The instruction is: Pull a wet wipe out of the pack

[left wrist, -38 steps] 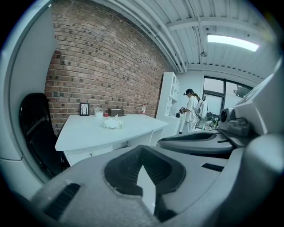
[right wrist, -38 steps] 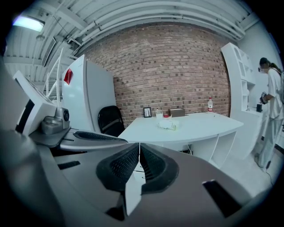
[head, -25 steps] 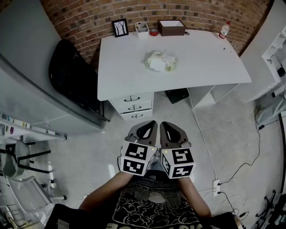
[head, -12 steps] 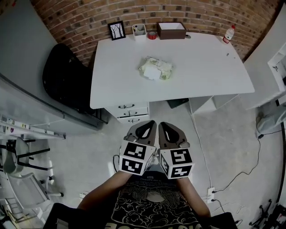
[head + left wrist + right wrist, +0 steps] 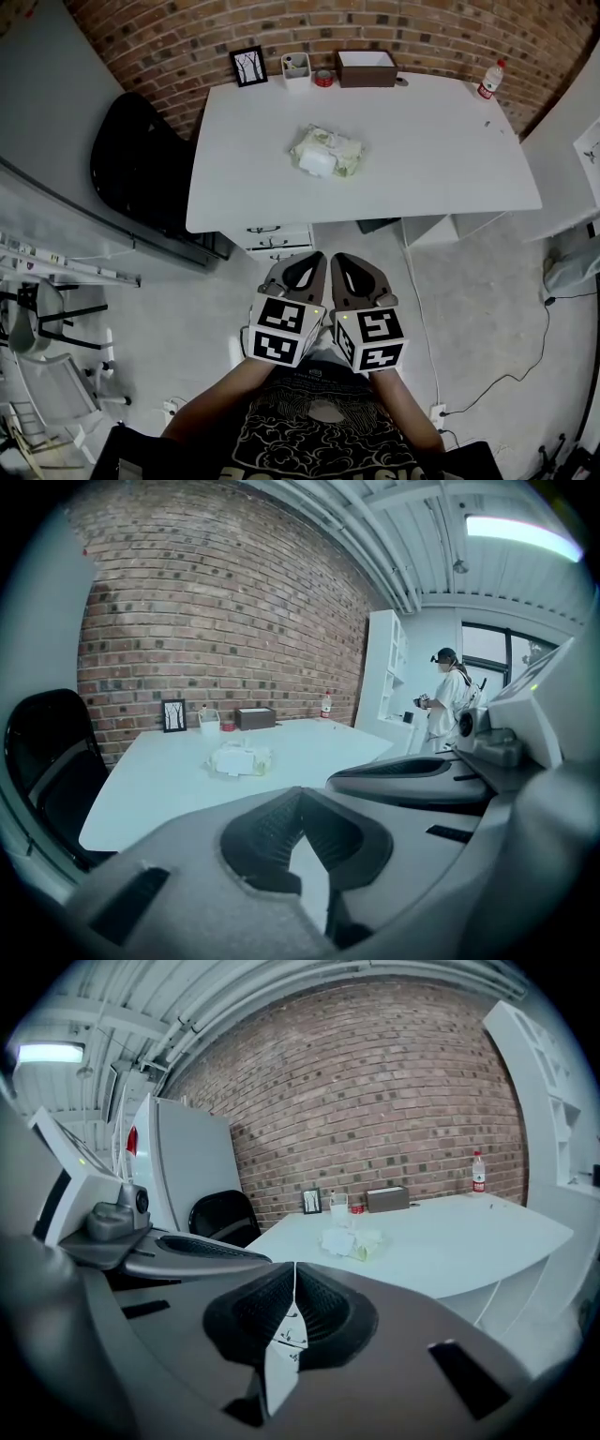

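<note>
A pale green wet wipe pack with a white lid lies near the middle of the white table; it also shows as the wipe pack in the left gripper view and the wipe pack in the right gripper view. My left gripper and right gripper are held side by side over the floor, well short of the table's near edge. Both have their jaws shut with nothing between them.
At the table's back edge stand a framed picture, a white cup, a red tape roll, a brown box and a small bottle. A black chair is left of the table, drawers beneath it. A person stands far off.
The view has moved closer to the table, so the table and pack sit lower and larger in the head view. Both grippers keep the same shut pose side by side.
</note>
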Available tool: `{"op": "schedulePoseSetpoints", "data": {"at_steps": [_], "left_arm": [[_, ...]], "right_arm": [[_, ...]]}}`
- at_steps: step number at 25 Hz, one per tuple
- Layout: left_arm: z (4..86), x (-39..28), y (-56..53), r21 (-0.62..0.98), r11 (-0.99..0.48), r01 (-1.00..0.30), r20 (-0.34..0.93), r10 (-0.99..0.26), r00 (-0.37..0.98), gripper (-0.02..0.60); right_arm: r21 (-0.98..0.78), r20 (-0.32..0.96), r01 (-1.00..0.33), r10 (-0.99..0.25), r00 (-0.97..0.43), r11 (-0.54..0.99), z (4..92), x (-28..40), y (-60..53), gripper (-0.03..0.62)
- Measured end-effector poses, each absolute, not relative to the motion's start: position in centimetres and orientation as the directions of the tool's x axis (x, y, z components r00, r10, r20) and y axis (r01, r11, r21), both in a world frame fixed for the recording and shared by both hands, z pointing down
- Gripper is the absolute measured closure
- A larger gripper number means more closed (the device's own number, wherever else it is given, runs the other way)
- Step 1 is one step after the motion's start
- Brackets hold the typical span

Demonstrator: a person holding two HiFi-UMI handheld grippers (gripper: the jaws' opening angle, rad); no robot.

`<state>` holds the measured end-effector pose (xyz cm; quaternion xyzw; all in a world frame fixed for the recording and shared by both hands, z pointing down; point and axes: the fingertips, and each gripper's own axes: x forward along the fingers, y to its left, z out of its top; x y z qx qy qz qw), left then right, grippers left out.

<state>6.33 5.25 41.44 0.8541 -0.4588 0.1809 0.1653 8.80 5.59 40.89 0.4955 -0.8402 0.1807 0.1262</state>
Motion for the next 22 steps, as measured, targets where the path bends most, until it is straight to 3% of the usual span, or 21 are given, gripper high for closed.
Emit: {"op": "schedulePoseSetpoints", "data": {"at_steps": [22], "left_arm": [[43.0,3.9,-4.4,0.164,-0.546,-0.822,0.464,-0.693,0.552,0.571]], "right_arm": [[-0.161,0.439,-0.899,-0.787,-0.435,0.407,42.3,6.3,-3.6,0.576]]}}
